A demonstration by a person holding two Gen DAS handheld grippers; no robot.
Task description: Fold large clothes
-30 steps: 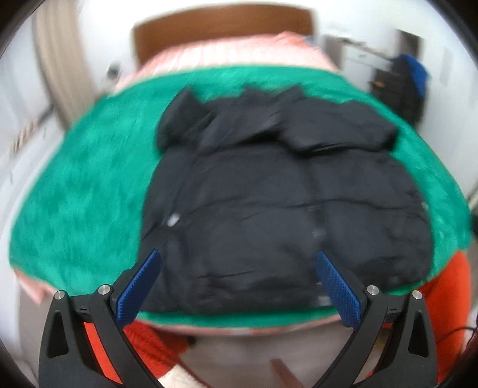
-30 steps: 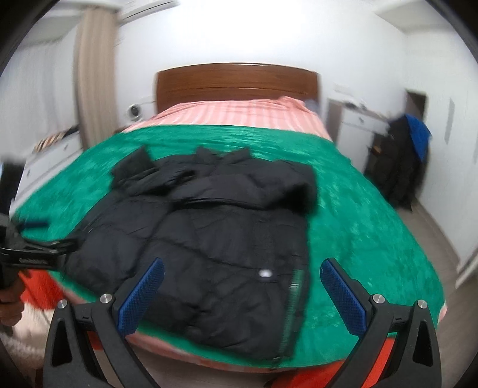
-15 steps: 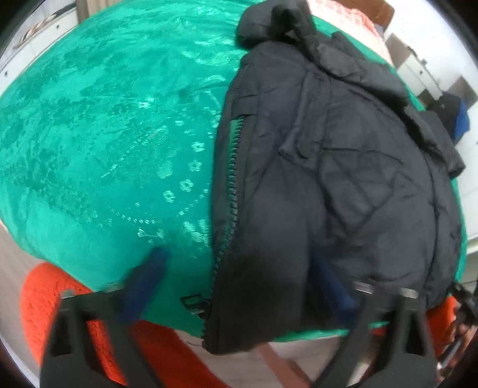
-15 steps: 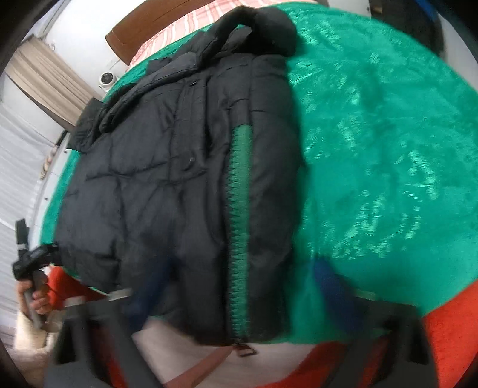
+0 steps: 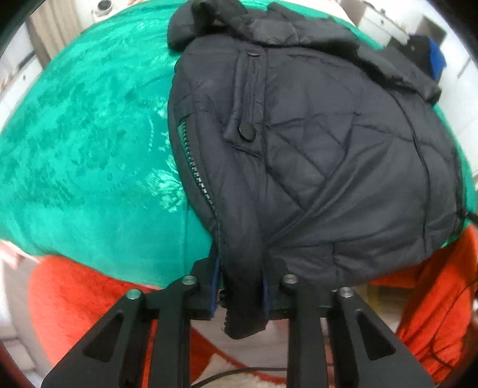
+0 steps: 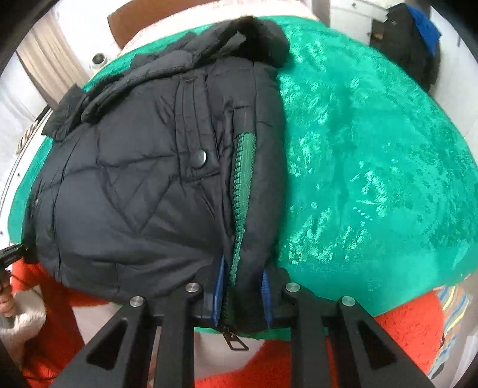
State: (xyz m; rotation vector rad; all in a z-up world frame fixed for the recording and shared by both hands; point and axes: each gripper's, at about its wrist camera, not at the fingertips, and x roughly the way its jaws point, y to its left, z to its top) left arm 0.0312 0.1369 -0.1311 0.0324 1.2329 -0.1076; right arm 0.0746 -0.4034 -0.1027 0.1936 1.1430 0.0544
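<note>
Quilted matt black nylon jacket [image 5: 343, 167] on a glossy green plush bedspread [image 5: 83, 167], above a shaggy orange rug [image 6: 403, 337].

A green patterned blanket [image 6: 373, 155] covered the bed, whose wooden headboard [image 6: 125, 24] stood against the far wall. An orange rug [image 5: 74, 292] lay on the floor below. Dark clothes with something blue [image 6: 418, 38] hung beside white furniture [image 6: 352, 21].

A home bedroom. A bed with a green bedspread [image 6: 373, 167] fills the middle, its wooden headboard [image 6: 119, 21] at eleven o'clock. A beige curtain [image 6: 50, 71] hangs at ten o'clock, white drawers [image 6: 352, 15] stand at one o'clock beside dark clothes [image 6: 415, 38], and an orange rug [image 6: 406, 331] lies at five o'clock.
</note>
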